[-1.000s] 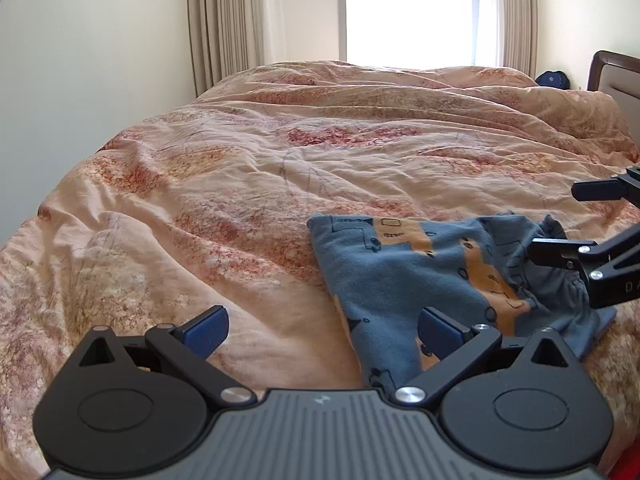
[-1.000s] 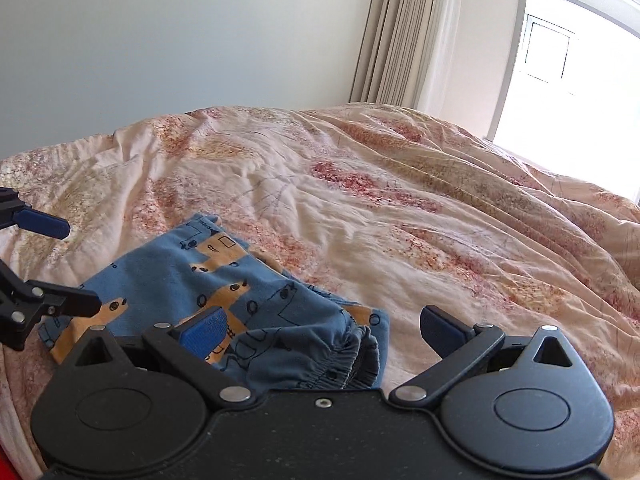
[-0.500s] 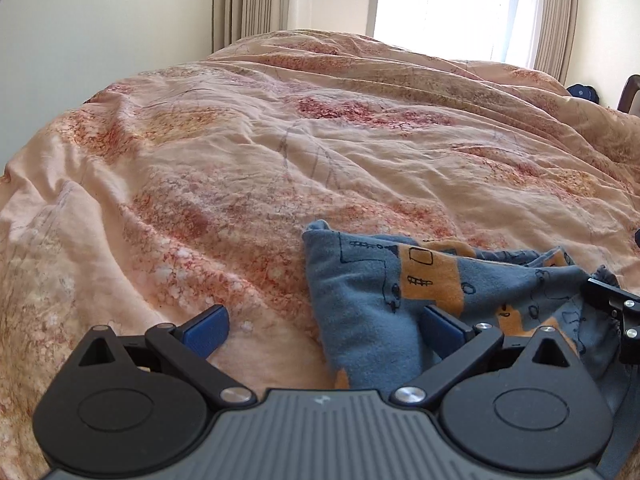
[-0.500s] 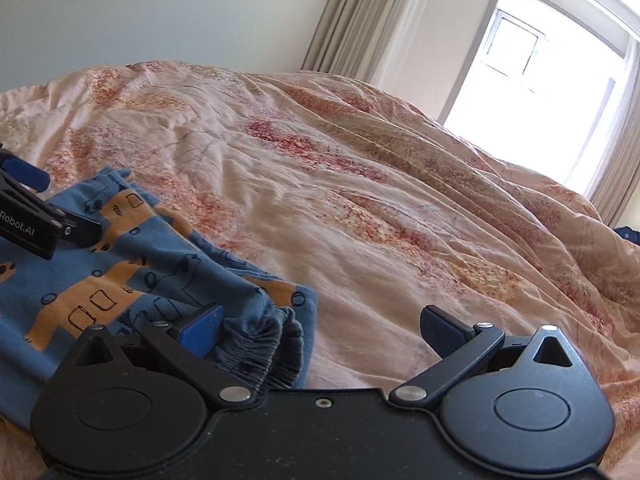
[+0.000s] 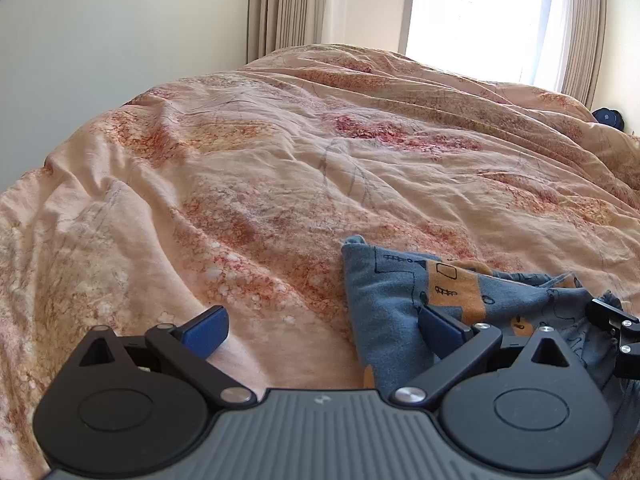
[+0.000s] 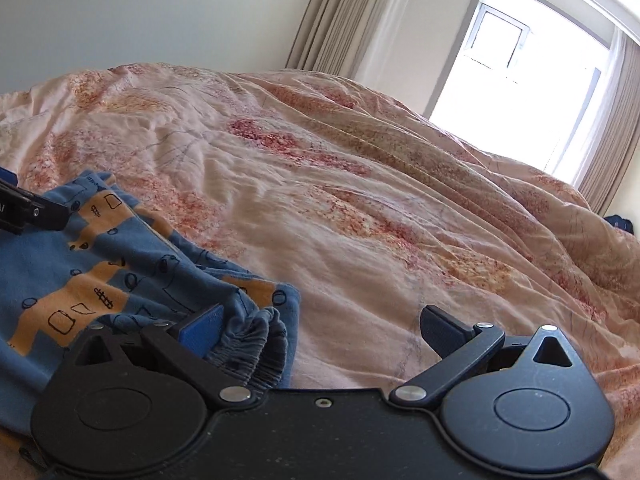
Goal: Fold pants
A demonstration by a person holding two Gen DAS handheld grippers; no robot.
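Observation:
Small blue pants [image 5: 392, 300] with orange animal prints lie folded on the peach floral duvet [image 5: 280, 168]. My left gripper [image 5: 320, 326] is open and empty, low over the pants' left edge, its right finger over the cloth. My right gripper [image 6: 320, 326] is open and empty; its left finger sits over the gathered elastic waistband [image 6: 252, 344] of the pants [image 6: 100, 264]. The right gripper's tip shows at the right edge of the left wrist view [image 5: 612, 316], and the left gripper's tip shows at the left edge of the right wrist view [image 6: 32, 212].
The rumpled duvet [image 6: 360, 200] covers the whole bed. Walls, curtains [image 5: 288, 4] and a bright window [image 6: 520, 80] stand behind it. A dark blue object [image 5: 608, 117] lies at the far right end of the bed.
Both grippers have dropped lower and closer to the pants. The pants now fill more of the lower views; both grippers stay open.

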